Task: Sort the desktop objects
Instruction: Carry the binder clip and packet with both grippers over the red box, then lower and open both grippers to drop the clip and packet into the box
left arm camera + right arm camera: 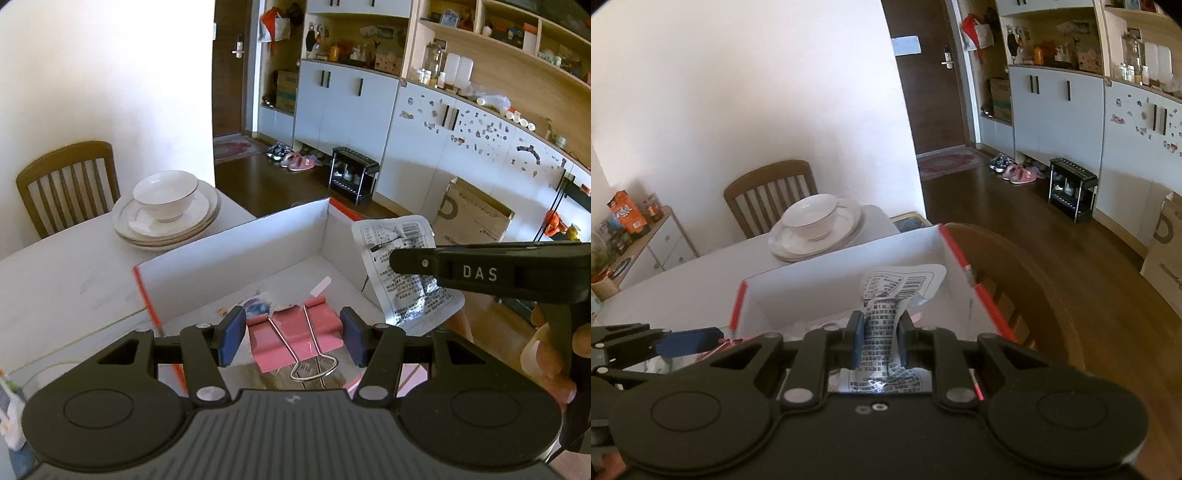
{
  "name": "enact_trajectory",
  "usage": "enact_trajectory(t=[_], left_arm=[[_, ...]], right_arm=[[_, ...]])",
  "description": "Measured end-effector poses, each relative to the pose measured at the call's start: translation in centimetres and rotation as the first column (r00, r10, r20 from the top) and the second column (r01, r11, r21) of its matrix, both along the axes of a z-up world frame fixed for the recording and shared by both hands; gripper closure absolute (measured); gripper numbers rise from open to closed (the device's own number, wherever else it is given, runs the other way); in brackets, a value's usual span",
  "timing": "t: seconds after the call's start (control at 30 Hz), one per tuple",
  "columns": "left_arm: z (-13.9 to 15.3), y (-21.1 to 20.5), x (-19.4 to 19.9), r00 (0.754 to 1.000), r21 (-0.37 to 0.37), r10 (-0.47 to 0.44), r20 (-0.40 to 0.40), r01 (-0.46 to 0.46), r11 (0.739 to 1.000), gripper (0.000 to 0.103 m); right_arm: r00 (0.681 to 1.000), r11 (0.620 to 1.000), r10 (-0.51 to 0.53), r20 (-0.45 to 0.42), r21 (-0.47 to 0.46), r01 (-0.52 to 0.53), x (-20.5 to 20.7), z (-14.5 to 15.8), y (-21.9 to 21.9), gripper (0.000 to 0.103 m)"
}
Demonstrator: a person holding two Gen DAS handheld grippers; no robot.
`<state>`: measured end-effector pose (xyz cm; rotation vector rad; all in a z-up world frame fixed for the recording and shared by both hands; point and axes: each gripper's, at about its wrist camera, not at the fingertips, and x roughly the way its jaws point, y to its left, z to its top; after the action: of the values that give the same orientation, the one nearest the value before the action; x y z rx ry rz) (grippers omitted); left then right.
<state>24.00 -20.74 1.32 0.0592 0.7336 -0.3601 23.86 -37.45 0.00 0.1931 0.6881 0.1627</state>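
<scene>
My left gripper (293, 336) is shut on a pink binder clip (295, 328), its blue pads pressed on the clip's two sides and its wire handles pointing back at the camera. It hangs over an open white box with red edges (236, 251). My right gripper (879, 339) is shut on a crumpled silver packet printed with black text (882, 317), also over the box (812, 280). In the left wrist view the right gripper (397, 260) comes in from the right with the packet (402, 240). One blue pad of the left gripper (690, 341) shows at the left edge of the right wrist view.
Small items lie on the box floor (258, 306). A bowl on stacked plates (166, 214) stands on the white table (55, 280) behind the box, with a wooden chair (66, 181) beyond. Another wooden chair (1015, 277) stands right of the box. Cabinets line the far wall.
</scene>
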Motion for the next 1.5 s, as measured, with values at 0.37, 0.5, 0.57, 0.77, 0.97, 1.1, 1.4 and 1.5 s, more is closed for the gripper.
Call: enact_trajectory(t=[0.37,0.5,0.57,0.77,0.97,1.1,1.4,1.5], left_arm=[[-1.1,-2.2,5.2,1.000,0.045,-0.009,-0.006,0.010,0.999,0.048],[-1.8,-2.3,7.4,1.000,0.041,0.006,-0.030,-0.005,0.999,0.048],[-2.3,-2.4,8.6,0.999,0.047,0.010,-0.047,-0.008,0.999,0.048],[-4.3,-2.8,11.7,0.995,0.095,0.023,-0.095,-0.014,0.995,0.048],[-6.0,-3.3,13.9,0.990,0.133,0.029,-0.139,-0.010,0.991,0.048],[-6.9,-3.9,14.6,0.986,0.167,0.002,-0.167,0.026,0.986,0.048],[-8.3,-4.4,15.5,0.978,0.202,-0.005,-0.211,0.048,0.978,0.048],[-8.8,-4.3,15.6,0.975,0.212,-0.001,-0.221,0.049,0.976,0.048]], right_arm=[[0.997,0.999,0.036,-0.062,0.000,-0.036,3.2,-2.1,-0.9,0.086],[0.992,0.997,0.073,-0.105,-0.003,-0.074,4.1,-3.3,-0.4,0.086],[0.990,0.996,0.086,-0.109,-0.018,-0.089,4.5,-3.6,-0.1,0.086],[0.982,0.989,0.135,-0.134,-0.045,-0.142,5.1,-4.5,0.6,0.086],[0.971,0.980,0.176,-0.163,-0.062,-0.188,5.6,-5.8,1.3,0.086],[0.964,0.976,0.192,-0.181,-0.066,-0.207,5.9,-6.7,1.3,0.086],[0.952,0.967,0.223,-0.209,-0.077,-0.243,6.1,-7.8,1.7,0.086],[0.948,0.970,0.215,-0.236,-0.060,-0.235,6.5,-8.5,1.5,0.086]])
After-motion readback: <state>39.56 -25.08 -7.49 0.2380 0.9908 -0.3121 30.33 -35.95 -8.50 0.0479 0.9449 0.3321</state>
